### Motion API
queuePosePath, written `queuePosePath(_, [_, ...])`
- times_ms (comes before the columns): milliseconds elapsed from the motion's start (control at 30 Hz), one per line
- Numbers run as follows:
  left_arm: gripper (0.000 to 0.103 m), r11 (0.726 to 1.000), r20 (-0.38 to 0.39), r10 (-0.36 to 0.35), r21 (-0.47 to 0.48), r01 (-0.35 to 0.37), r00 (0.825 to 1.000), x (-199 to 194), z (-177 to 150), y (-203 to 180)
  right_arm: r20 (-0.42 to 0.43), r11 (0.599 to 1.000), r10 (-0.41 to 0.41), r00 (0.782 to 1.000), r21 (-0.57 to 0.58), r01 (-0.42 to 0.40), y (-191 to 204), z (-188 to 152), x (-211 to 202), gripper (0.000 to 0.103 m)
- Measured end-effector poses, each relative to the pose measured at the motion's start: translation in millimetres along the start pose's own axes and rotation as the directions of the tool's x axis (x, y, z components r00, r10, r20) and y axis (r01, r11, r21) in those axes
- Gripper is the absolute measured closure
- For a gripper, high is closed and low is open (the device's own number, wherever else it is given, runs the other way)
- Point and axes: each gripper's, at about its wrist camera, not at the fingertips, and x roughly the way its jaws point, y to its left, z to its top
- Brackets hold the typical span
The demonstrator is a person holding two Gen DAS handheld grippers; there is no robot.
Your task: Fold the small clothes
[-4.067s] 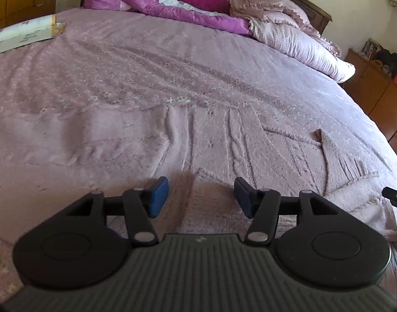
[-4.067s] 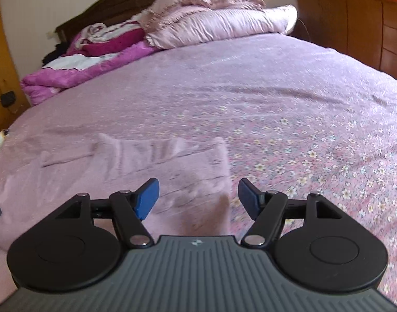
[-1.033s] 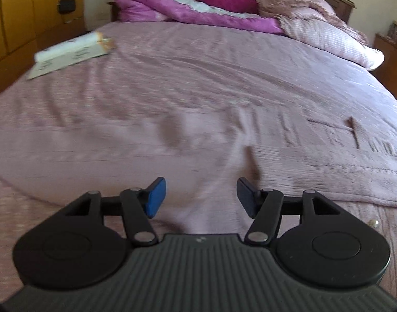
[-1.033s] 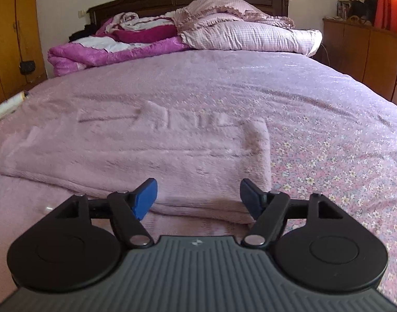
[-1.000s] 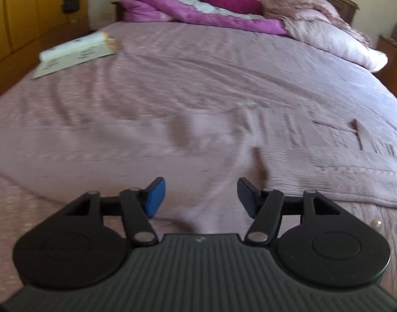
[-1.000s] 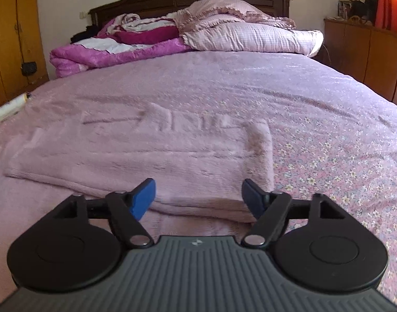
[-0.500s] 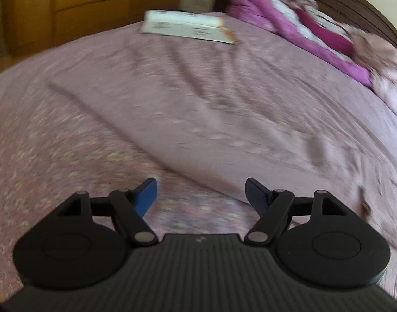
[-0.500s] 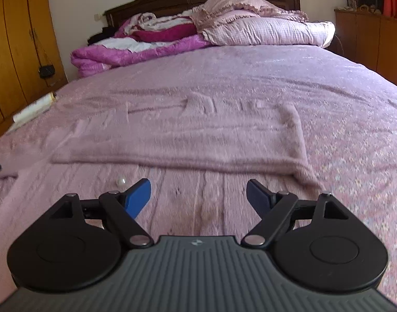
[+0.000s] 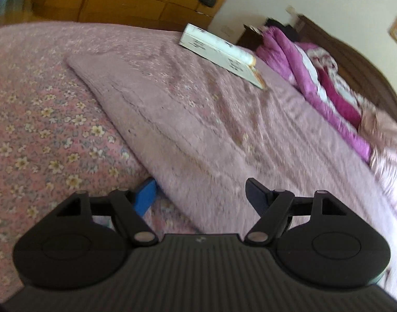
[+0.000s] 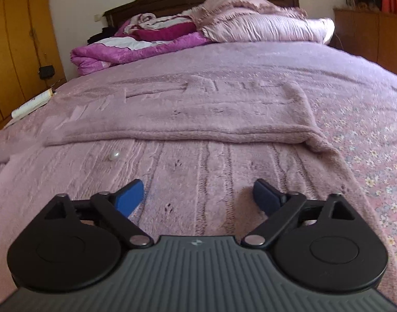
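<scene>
Mauve fuzzy cable-knit sweater (image 10: 198, 130): flat on floral pink bed cover (image 9: 29, 119), far portion folded toward near half. Right gripper (image 10: 198, 195): fingers just widened, nothing between. Left gripper (image 9: 201, 192): rolled since 1 s ago, fingers wide, empty, straddling sweater edge. Likely next: new grasp.

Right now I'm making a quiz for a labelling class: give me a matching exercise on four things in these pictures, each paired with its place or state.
Things:
1. knitted sweater
2. white bead
3. magenta quilt
4. right claw

Places or states:
A. bunched at the headboard end of the bed
B. open, nothing between its pads
C. spread on the bed, its far part folded over
D. lying loose on the knit, left of the claw

Pairs: 1-C, 2-D, 3-A, 4-B
</scene>
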Motion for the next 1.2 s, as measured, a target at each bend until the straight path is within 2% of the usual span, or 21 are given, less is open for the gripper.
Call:
queuePosePath(100, [0.027,0.999,0.009,-0.004,-0.035,0.004,1.0,7,6,2,-0.005,1.0,0.003,1.0,-0.004,-0.003,1,0,2,0.003])
queuePosePath(333, [0.03,1.0,0.025,0.005,0.008,-0.005,1.0,14,9,-4,-0.008,1.0,0.011,1.0,-0.022,-0.011,2,-2,6,0.0])
queuePosePath(367, [0.04,1.0,0.025,0.009,0.025,-0.009,1.0,13,8,-6,-0.007,1.0,0.011,1.0,-0.023,-0.011,2,-2,6,0.0])
queuePosePath(400, [0.059,0.998,0.016,0.01,0.054,-0.011,1.0,15,8,-8,-0.005,1.0,0.013,1.0,-0.021,-0.013,2,-2,6,0.0])
queuePosePath(433, [0.072,0.997,-0.003,0.0,0.077,0.001,1.0,17,8,-10,-0.003,1.0,0.018,1.0,-0.015,-0.018,1,-2,6,0.0])
queuePosePath(467, [0.092,0.996,-0.034,-0.027,0.082,0.03,0.999,19,8,-11,0.002,1.0,0.022,1.0,-0.008,-0.022,0,-2,6,0.0])
queuePosePath(533, [0.092,0.995,-0.034,-0.059,0.078,0.061,0.998,15,8,-12,0.009,0.999,0.033,0.999,0.007,-0.033,-3,-3,5,0.0])
queuePosePath(633, [0.093,0.988,0.011,-0.089,0.129,0.086,0.996,2,7,-22,0.012,0.999,0.036,0.999,0.011,-0.036,-3,-3,4,0.0])
queuePosePath(800, [0.093,0.963,0.051,-0.184,0.21,0.169,0.982,-24,6,-54,0.017,0.999,0.041,0.999,0.02,-0.041,-3,-3,3,0.0])
queuePosePath(933, [0.093,0.932,0.077,-0.258,0.281,0.227,0.963,-50,0,-90,0.023,0.999,0.044,0.999,0.027,-0.044,-4,-3,2,0.0])
queuePosePath(1067, [0.093,0.883,0.086,-0.351,0.363,0.298,0.933,-73,-18,-129,0.024,0.999,0.041,0.999,0.025,-0.041,-3,-4,1,0.0])
queuePosePath(1200, [0.093,0.838,0.061,-0.423,0.405,0.364,0.904,-87,-39,-160,0.024,0.999,0.042,0.999,0.027,-0.042,-3,-4,2,0.0])
